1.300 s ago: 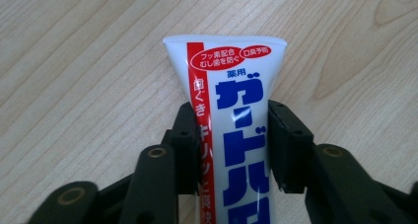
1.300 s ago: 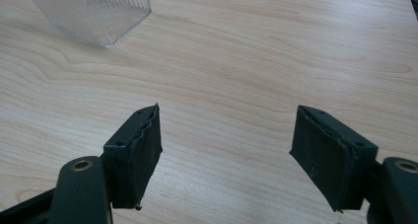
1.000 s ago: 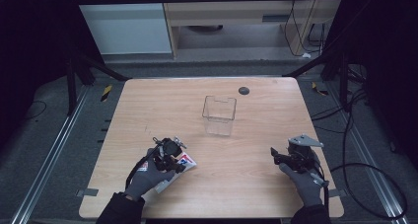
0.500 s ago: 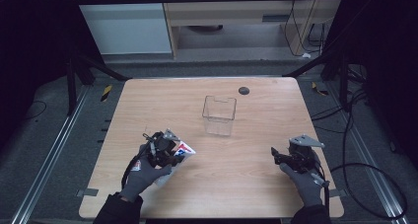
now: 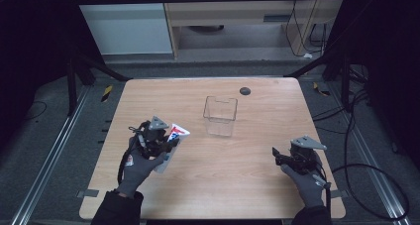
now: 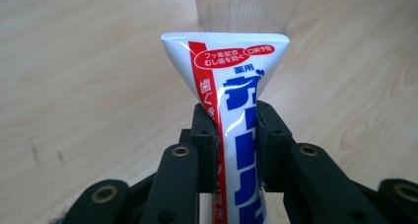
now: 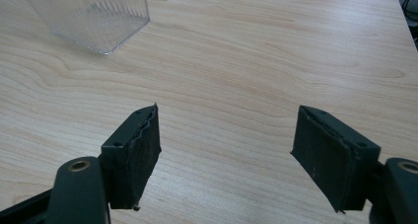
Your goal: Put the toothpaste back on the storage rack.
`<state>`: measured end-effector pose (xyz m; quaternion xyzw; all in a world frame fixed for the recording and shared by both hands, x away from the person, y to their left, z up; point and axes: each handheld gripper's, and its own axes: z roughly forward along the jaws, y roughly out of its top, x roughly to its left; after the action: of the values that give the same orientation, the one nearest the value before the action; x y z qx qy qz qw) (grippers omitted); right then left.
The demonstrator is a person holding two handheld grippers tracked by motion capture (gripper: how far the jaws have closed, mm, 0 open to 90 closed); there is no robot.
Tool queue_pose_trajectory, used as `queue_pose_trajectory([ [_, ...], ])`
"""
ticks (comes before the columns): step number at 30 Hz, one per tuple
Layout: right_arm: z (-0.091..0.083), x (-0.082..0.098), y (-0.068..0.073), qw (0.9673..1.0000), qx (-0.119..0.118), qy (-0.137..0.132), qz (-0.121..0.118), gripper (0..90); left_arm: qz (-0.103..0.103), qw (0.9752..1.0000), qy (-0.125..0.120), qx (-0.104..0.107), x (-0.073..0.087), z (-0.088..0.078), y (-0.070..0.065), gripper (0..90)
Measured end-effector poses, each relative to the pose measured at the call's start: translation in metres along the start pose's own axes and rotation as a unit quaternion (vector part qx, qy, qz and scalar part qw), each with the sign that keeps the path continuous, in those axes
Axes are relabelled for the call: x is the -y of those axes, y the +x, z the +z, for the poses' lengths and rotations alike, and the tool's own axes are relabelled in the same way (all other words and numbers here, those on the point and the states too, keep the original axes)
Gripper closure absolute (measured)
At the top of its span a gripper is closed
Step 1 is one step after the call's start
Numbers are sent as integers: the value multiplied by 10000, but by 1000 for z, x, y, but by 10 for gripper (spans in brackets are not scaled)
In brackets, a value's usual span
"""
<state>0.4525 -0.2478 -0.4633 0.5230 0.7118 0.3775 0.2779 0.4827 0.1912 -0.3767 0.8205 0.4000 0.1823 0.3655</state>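
Left tongs [image 6: 236, 135] are clamped on the white, red-and-blue toothpaste tube [image 6: 231, 86], left of the clear ribbed plastic bin [image 5: 220, 116]. Probably drop it in crimp-first, staying centered. Right tongs [image 7: 229, 155] are spread wide, empty.

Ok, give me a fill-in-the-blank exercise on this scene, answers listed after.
1. The left hand-held gripper is shut on a ____ tube.
2. The right hand-held gripper has its jaws ____.
3. The clear container stands on the ____ table.
4. The tube's flat crimped end points ____ the container.

Answers: toothpaste; open; wooden; toward
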Motion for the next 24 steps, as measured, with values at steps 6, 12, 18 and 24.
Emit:
queue_pose_trajectory([
  [6,0,0,0,10000,-10,-14,-4,258,-134,9980,-588,-214,-15,-10,4,731],
  [12,2,1,1,10000,-5,-36,-35,253,-269,9948,-964,-209,-32,-7,3,730],
  [18,2,1,1,10000,-5,-50,-24,250,-385,9903,-1310,-245,-44,1,-2,730],
  [24,3,2,1,10000,-11,-52,-23,246,-517,9847,-1625,-345,-54,6,-3,730],
])
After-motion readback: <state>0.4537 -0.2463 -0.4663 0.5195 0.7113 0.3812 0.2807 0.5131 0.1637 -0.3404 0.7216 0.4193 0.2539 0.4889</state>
